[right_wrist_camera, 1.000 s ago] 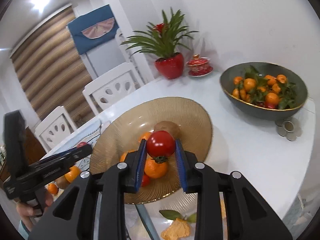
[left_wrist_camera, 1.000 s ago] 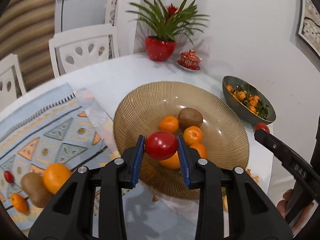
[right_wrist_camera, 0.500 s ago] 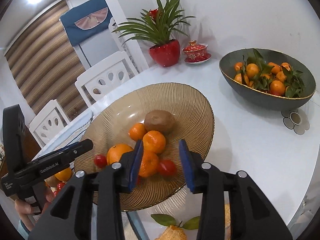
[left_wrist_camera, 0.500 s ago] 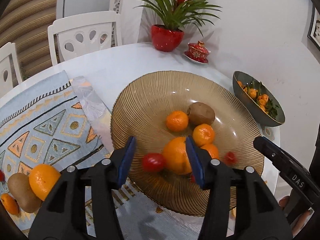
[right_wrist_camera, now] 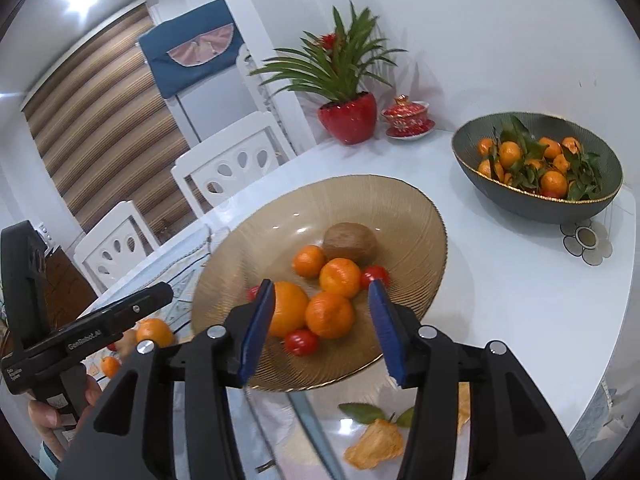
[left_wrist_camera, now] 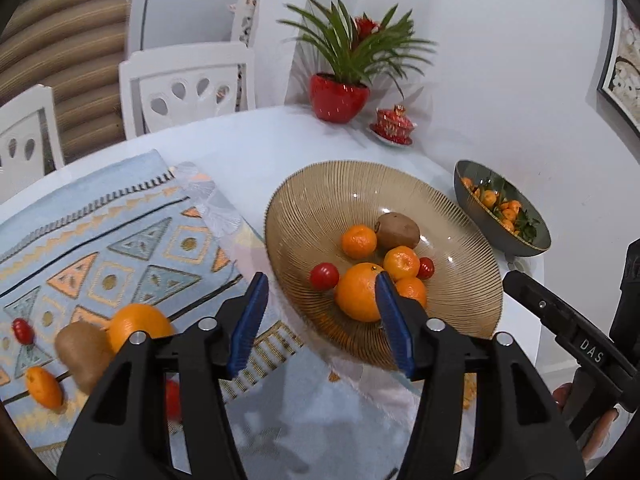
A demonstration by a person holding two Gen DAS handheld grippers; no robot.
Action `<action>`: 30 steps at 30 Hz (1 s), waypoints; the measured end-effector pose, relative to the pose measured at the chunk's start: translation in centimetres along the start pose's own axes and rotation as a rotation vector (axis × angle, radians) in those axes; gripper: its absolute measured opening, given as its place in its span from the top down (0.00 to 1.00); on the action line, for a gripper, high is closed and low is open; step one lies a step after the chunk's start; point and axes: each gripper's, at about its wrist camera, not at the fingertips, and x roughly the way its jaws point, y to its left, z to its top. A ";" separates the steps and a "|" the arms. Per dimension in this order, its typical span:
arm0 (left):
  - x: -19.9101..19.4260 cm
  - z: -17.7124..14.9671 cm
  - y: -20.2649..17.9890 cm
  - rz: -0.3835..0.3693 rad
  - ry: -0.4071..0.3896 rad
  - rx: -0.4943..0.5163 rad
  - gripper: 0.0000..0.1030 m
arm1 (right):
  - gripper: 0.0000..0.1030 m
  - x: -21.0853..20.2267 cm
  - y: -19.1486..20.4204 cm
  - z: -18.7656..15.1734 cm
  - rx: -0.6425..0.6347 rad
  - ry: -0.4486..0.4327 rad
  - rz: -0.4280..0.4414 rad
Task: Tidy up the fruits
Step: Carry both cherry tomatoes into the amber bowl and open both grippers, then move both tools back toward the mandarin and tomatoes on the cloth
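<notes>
An amber ribbed glass bowl holds a big orange, three mandarins, a kiwi and small red tomatoes. My left gripper is open and empty, above the bowl's near left rim. Just as wide open and empty, my right gripper hangs over the bowl's near edge. On the patterned mat lie an orange, a kiwi, a mandarin and a tomato.
A dark green bowl of leafy mandarins stands at the right. A red potted plant and a red lidded cup stand at the back. Orange peel and leaves lie near the front edge. White chairs ring the table.
Both grippers opened and dropped their red tomatoes into the amber bowl, where the tomatoes rolled and settled. Both grippers then opened wider and drew back slightly.
</notes>
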 end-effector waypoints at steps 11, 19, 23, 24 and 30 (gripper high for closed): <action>-7.4 -4.3 2.8 0.133 -0.102 0.018 0.19 | 0.44 -2.9 3.8 -2.3 -0.024 0.005 0.071; -13.7 -7.5 9.6 0.222 -0.181 -0.109 0.06 | 0.33 -2.5 9.1 -4.9 -0.089 0.048 0.119; -15.5 -9.2 13.2 0.295 -0.195 -0.161 0.06 | 0.30 -1.6 12.4 -6.5 -0.136 0.075 0.137; -15.6 -9.7 14.0 0.314 -0.194 -0.166 0.06 | 0.29 -1.2 13.5 -7.0 -0.154 0.084 0.142; -14.8 -12.2 17.8 0.389 -0.155 -0.186 0.06 | 0.15 1.4 18.1 -9.8 -0.237 0.119 0.124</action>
